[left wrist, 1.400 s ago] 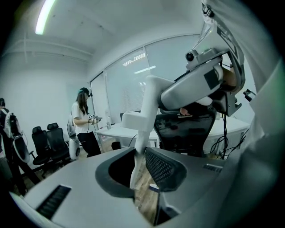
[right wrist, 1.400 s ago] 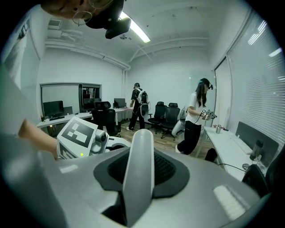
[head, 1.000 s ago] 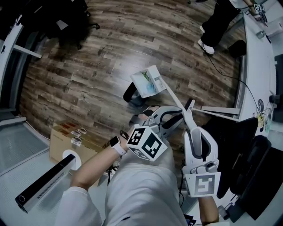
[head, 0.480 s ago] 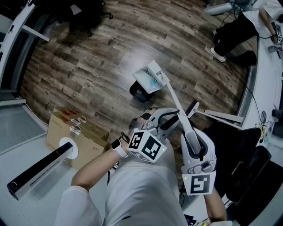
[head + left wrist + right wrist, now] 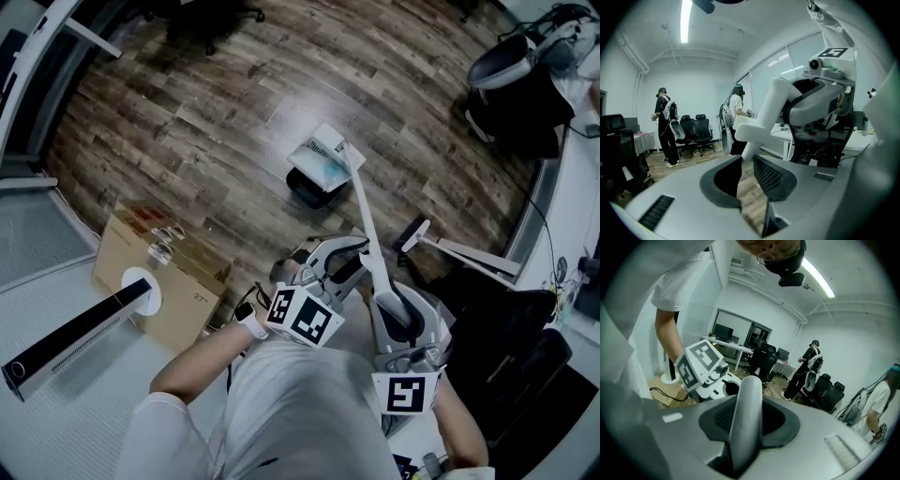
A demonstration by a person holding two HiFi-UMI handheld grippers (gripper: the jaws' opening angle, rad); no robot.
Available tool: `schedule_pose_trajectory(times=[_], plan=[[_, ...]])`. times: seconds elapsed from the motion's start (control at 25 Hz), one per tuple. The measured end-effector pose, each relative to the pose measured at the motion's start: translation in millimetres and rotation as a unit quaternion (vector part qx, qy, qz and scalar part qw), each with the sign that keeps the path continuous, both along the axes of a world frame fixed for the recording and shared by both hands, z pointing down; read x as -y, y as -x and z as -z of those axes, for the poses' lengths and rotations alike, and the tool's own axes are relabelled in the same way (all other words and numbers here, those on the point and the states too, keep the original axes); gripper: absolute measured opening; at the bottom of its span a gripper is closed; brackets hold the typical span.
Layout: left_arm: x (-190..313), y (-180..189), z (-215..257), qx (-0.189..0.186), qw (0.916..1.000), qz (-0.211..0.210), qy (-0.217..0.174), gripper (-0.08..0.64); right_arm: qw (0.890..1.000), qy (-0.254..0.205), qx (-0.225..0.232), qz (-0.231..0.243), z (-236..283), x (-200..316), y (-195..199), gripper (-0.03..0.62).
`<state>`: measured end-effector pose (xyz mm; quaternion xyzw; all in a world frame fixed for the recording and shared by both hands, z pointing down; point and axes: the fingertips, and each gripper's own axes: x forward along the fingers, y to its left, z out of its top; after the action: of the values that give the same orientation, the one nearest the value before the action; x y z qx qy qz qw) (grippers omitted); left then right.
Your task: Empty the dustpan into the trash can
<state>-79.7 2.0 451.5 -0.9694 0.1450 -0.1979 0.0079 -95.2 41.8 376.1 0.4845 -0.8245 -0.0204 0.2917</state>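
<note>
A white dustpan (image 5: pixel 322 157) with greenish bits in it hangs tilted just over a black trash can (image 5: pixel 309 193) on the wood floor. Its long white handle (image 5: pixel 361 225) runs back toward me. My right gripper (image 5: pixel 381 296) is shut on the handle's near end, and the handle (image 5: pixel 746 427) fills the gap between that gripper's (image 5: pixel 746 412) pads. My left gripper (image 5: pixel 360 255) reaches in from the left, a little further along the handle. The handle (image 5: pixel 766 112) enters between this gripper's (image 5: pixel 746 161) jaw tips, which look closed on it.
A cardboard box (image 5: pixel 159 281) and a long dark bar on a round white base (image 5: pixel 75 342) lie at the left. A white stick with a dark end (image 5: pixel 459 248) lies at the right, beside black chairs (image 5: pixel 525 347). People (image 5: pixel 665 126) stand further back in the room.
Both grippers have sunk lower in the picture with the handle. The dustpan has come down closer over the trash can. The person's legs at top right are out of view.
</note>
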Motion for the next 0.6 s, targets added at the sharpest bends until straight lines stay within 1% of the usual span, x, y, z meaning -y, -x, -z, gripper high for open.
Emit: schedule_pose_trajectory(times=[0.16, 0.32, 0.48, 0.6], plan=[[1, 12, 1, -0.007, 0.9997, 0.023, 0.01, 0.087, 1.0, -0.008, -0.009, 0.026, -1, -1, 13, 0.114], [2, 19, 3, -0.011, 0.9994, 0.031, 0.009, 0.088, 0.999, -0.013, -0.022, 0.045, 2, -1, 20, 0.114], [2, 22, 11, -0.017, 0.999, 0.04, 0.007, 0.092, 0.996, -0.021, -0.049, 0.069, 8, -1, 25, 0.114], [2, 24, 17, -0.019, 0.9989, 0.043, 0.005, 0.092, 0.995, -0.025, -0.056, 0.081, 14, -2, 28, 0.114]])
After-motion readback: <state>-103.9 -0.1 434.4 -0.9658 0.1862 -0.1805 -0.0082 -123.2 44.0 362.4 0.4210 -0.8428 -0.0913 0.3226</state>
